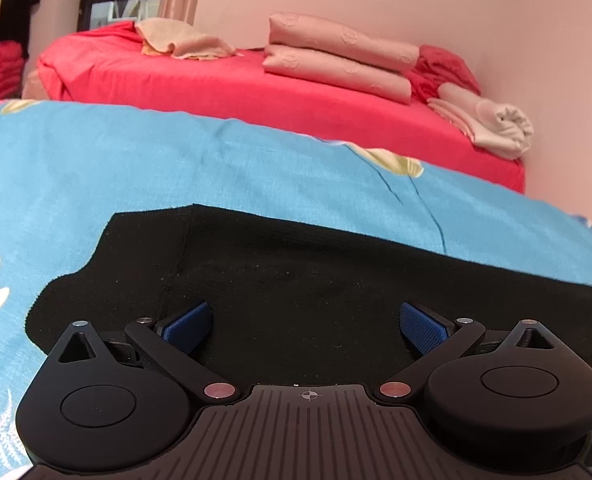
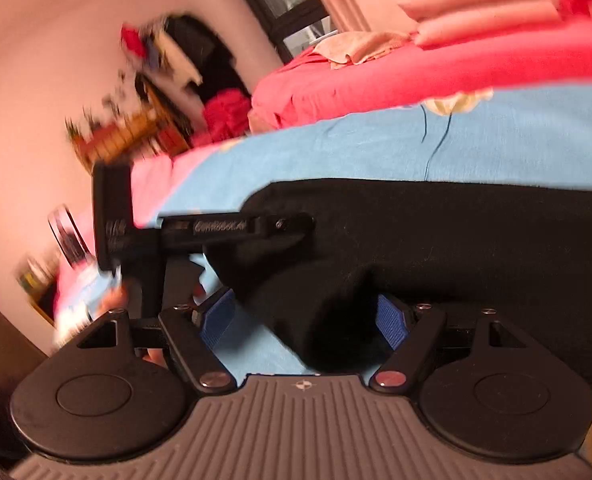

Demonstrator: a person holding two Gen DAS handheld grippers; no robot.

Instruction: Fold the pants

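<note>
**Pants laid out on the bed, folding at an early stage**

Pants (image 1: 296,280) of plain black cloth are seen in the left wrist view spread flat on the blue flowered bedsheet (image 1: 176,160). An end of the garment with a stepped outline is shown at the left, and a faint vertical seam or crease can be made out near it; whether that end is the waist or a hem cannot be told. No stacked layers can be made out in this view, so little of the folding is judged to be done. The left tongs (image 1: 305,326) are held wide open low over the cloth, with nothing between the blue pads (image 1: 188,326). A red bed (image 1: 256,92) with folded pink bedding (image 1: 335,60) lies beyond.

In the right wrist view, which is blurred, the pants (image 2: 455,240) are seen as a long black band across the same bedsheet (image 2: 335,148). A rounded lobe of the cloth bulges toward the camera, between the fingers of the right tongs (image 2: 305,320). These tongs are also spread open; whether the pads (image 2: 391,320) touch the cloth cannot be told, and nothing is clamped. The other tool (image 2: 232,226) is seen at the left, over the edge of the garment. The grasp and the fold itself are judged to be left to do.
</note>
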